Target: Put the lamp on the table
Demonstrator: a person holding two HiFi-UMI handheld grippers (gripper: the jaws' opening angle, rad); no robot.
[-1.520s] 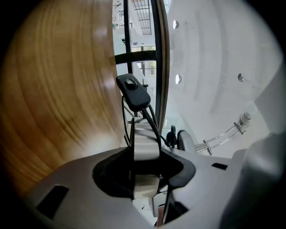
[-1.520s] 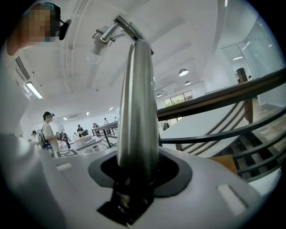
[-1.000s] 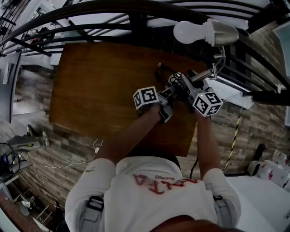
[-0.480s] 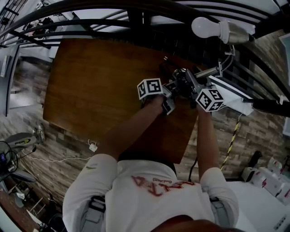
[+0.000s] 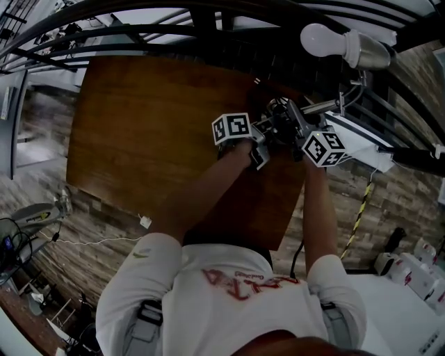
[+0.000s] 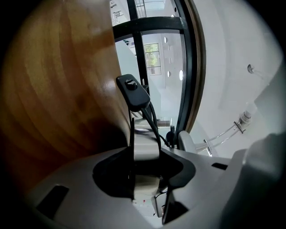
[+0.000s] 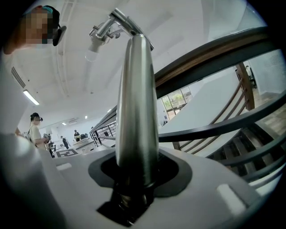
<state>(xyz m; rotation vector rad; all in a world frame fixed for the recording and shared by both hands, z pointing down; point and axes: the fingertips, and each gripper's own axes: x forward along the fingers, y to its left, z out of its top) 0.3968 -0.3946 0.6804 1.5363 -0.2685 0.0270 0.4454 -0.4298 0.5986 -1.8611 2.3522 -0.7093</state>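
Observation:
The lamp hangs over the far right corner of the brown wooden table [image 5: 153,118]. Its white bulb [image 5: 321,39] and silver shade [image 5: 368,53] point left, above the railing. My left gripper [image 5: 266,133] is shut on the lamp's flat grey base [image 6: 145,143], which shows edge-on between the jaws [image 6: 145,156]. A black cord with a switch [image 6: 132,89] runs off the base. My right gripper [image 5: 295,129] is shut on the silver tapered stem [image 7: 136,103], which rises between its jaws [image 7: 136,174] to a joint [image 7: 109,24] near the bulb.
Curved black railing bars [image 5: 174,14] run along the table's far side. A white slab [image 5: 361,142] lies to the right of the grippers. A cord with a plug [image 5: 144,222] lies on the stone floor. Several people stand far off in the right gripper view [image 7: 38,132].
Both grippers and the lamp have shifted slightly toward the table's far right corner. The bulb and shade now sit further up and right in the head view. Both grips are unchanged.

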